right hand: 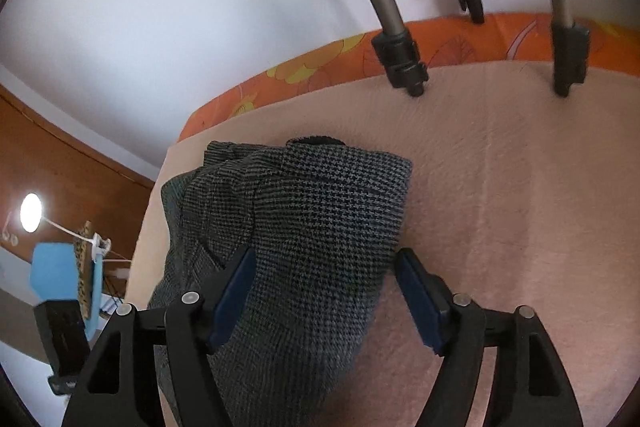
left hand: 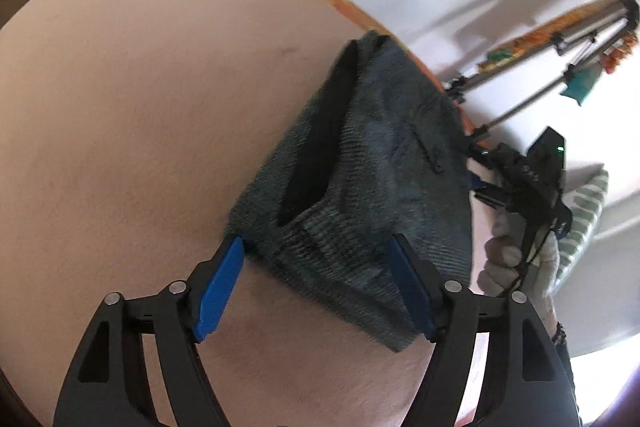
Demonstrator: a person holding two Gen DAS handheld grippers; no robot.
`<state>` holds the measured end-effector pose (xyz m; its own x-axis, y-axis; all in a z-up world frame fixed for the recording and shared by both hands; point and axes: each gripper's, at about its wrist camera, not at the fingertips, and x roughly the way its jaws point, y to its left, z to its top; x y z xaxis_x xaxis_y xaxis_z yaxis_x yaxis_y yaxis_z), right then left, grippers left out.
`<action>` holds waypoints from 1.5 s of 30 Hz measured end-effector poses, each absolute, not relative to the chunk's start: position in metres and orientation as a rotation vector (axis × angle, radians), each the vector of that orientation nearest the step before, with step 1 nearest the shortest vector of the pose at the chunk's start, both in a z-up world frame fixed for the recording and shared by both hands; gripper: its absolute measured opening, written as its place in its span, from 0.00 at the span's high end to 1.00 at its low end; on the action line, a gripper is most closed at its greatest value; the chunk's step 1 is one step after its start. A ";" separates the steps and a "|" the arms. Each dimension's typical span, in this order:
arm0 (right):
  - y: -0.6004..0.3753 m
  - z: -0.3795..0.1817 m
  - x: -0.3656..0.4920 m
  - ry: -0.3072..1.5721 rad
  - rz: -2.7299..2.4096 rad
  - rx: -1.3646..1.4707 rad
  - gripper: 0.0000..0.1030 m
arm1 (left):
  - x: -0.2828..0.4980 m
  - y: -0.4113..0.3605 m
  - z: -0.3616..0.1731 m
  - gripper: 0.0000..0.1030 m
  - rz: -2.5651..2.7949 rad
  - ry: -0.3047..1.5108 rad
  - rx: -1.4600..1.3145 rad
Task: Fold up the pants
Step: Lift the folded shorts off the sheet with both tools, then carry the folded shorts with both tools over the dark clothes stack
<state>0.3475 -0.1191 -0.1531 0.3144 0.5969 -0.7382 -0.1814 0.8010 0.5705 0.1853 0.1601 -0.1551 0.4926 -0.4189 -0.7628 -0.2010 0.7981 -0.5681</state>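
Observation:
The dark grey checked pants lie folded into a compact bundle on the pink bed surface. My left gripper is open, its blue pads on either side of the bundle's near edge, not closed on it. In the right wrist view the same pants lie under my right gripper, which is open with its fingers spread wide over the cloth. The right gripper also shows in the left wrist view, at the far side of the bundle, held by a gloved hand.
An orange flowered sheet edge borders the pink cover. Metal tripod legs stand on the bed's far side. A white wall lies behind. A brown wooden door and a lamp are at the left.

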 end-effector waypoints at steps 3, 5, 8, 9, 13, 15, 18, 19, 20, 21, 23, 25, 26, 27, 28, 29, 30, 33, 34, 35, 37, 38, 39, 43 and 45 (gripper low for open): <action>-0.123 -0.152 0.348 1.145 0.546 0.462 0.26 | 0.181 0.169 -0.161 0.28 -0.144 1.072 -0.744; -0.124 -0.152 0.348 1.148 0.555 0.475 0.26 | 0.182 0.169 -0.164 0.28 -0.138 1.072 -0.752; -0.123 -0.153 0.349 1.136 0.561 0.482 0.25 | 0.185 0.166 -0.163 0.21 -0.132 1.046 -0.734; -0.122 -0.153 0.348 1.131 0.561 0.482 0.25 | 0.183 0.166 -0.162 0.21 -0.130 1.038 -0.736; -0.116 -0.155 0.350 1.115 0.557 0.491 0.25 | 0.185 0.157 -0.162 0.19 -0.097 0.986 -0.729; -0.116 -0.157 0.350 1.101 0.544 0.528 0.25 | 0.185 0.153 -0.161 0.19 -0.074 0.975 -0.710; -0.119 -0.159 0.349 1.083 0.520 0.602 0.26 | 0.184 0.150 -0.160 0.20 -0.047 0.956 -0.682; -0.119 -0.159 0.349 1.083 0.516 0.609 0.27 | 0.184 0.150 -0.159 0.24 -0.043 0.955 -0.674; -0.121 -0.159 0.349 1.085 0.514 0.612 0.32 | 0.184 0.150 -0.159 0.27 -0.035 0.957 -0.663; -0.125 -0.159 0.348 1.091 0.515 0.614 0.35 | 0.183 0.150 -0.160 0.27 -0.033 0.955 -0.663; -0.136 -0.161 0.344 1.093 0.519 0.626 0.38 | 0.182 0.151 -0.160 0.31 -0.035 0.946 -0.662; -0.143 -0.163 0.342 1.086 0.537 0.643 0.39 | 0.183 0.147 -0.161 0.38 -0.037 0.937 -0.648; -0.143 -0.164 0.342 1.081 0.541 0.648 0.39 | 0.184 0.146 -0.161 0.44 -0.038 0.934 -0.645; -0.141 -0.164 0.343 1.078 0.543 0.646 0.37 | 0.185 0.145 -0.161 0.47 -0.044 0.931 -0.644; -0.138 -0.164 0.345 1.077 0.547 0.641 0.36 | 0.186 0.145 -0.162 0.53 -0.052 0.929 -0.647; -0.134 -0.163 0.347 1.071 0.544 0.637 0.36 | 0.188 0.145 -0.163 0.55 -0.055 0.926 -0.650; -0.131 -0.163 0.349 1.068 0.540 0.635 0.38 | 0.189 0.145 -0.163 0.57 -0.059 0.922 -0.650; -0.125 -0.163 0.352 1.071 0.494 0.640 0.57 | 0.189 0.146 -0.162 0.62 -0.068 0.911 -0.653; -0.124 -0.162 0.352 1.067 0.489 0.643 0.60 | 0.188 0.146 -0.161 0.65 -0.071 0.907 -0.651; -0.123 -0.160 0.350 1.059 0.489 0.635 0.66 | 0.187 0.147 -0.159 0.66 -0.073 0.902 -0.646; -0.122 -0.151 0.345 1.039 0.488 0.606 0.73 | 0.186 0.145 -0.154 0.68 -0.081 0.889 -0.620; -0.121 -0.146 0.342 1.030 0.485 0.594 0.75 | 0.185 0.145 -0.151 0.68 -0.083 0.882 -0.607; -0.121 -0.142 0.340 1.023 0.483 0.583 0.77 | 0.184 0.144 -0.149 0.69 -0.086 0.877 -0.597; -0.110 -0.114 0.328 0.981 0.475 0.463 0.79 | 0.181 0.141 -0.144 0.70 -0.091 0.860 -0.554; -0.104 -0.101 0.326 0.961 0.480 0.432 0.80 | 0.178 0.139 -0.139 0.71 -0.092 0.846 -0.532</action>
<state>0.3257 -0.1036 -0.1012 0.4849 0.5650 -0.6675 -0.1940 0.8138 0.5479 0.1784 0.1393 -0.1387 0.6672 -0.2840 -0.6887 -0.1294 0.8662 -0.4826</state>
